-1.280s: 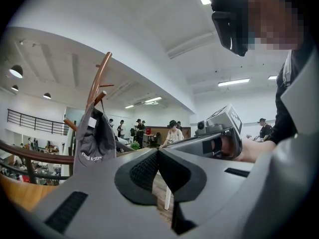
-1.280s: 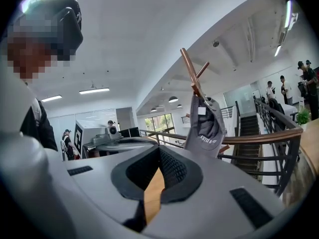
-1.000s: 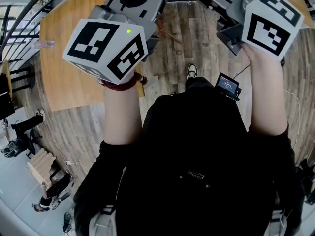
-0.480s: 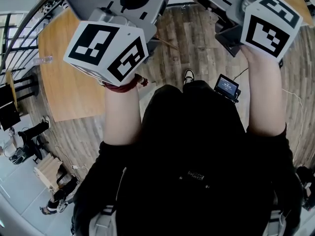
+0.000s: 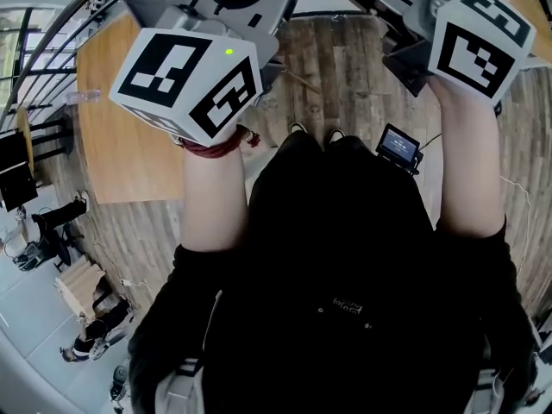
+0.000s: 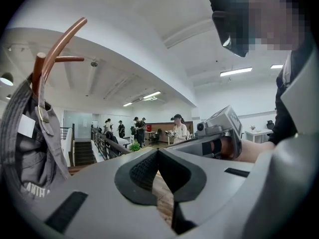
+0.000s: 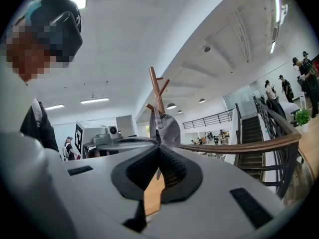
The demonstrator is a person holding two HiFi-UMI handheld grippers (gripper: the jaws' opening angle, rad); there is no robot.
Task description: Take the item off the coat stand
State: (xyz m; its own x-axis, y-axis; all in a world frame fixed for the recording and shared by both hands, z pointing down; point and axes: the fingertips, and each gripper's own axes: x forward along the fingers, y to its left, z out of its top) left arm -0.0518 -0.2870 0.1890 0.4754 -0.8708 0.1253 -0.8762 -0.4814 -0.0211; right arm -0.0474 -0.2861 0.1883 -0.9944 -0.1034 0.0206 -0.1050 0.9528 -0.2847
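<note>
**Ana:** Cap (image 6: 30, 138) first. Where is it?

**Ben:** It is grey. It hangs on a peg near the top of the brown coat stand (image 6: 52, 54).

**Ana:** Is anything holding it?

**Ben:** No. The left hand-held gripper (image 6: 158, 153) is closed tight with nothing in it. The cap is off to its left side.

**Ana:** And the other one?

**Ben:** The right hand-held gripper (image 7: 159, 148) is closed tight too, and it is empty. In its view the stand and the cap are straight ahead, past its tips.

**Ana:** Who holds them?

**Ben:** A person (image 5: 345, 300) in a black top, one in each hand, both held up in front.

**Ana:** What is down below?

**Ben:** A wood floor (image 5: 345, 67), and a worktop (image 5: 121, 153) on the left.
</note>
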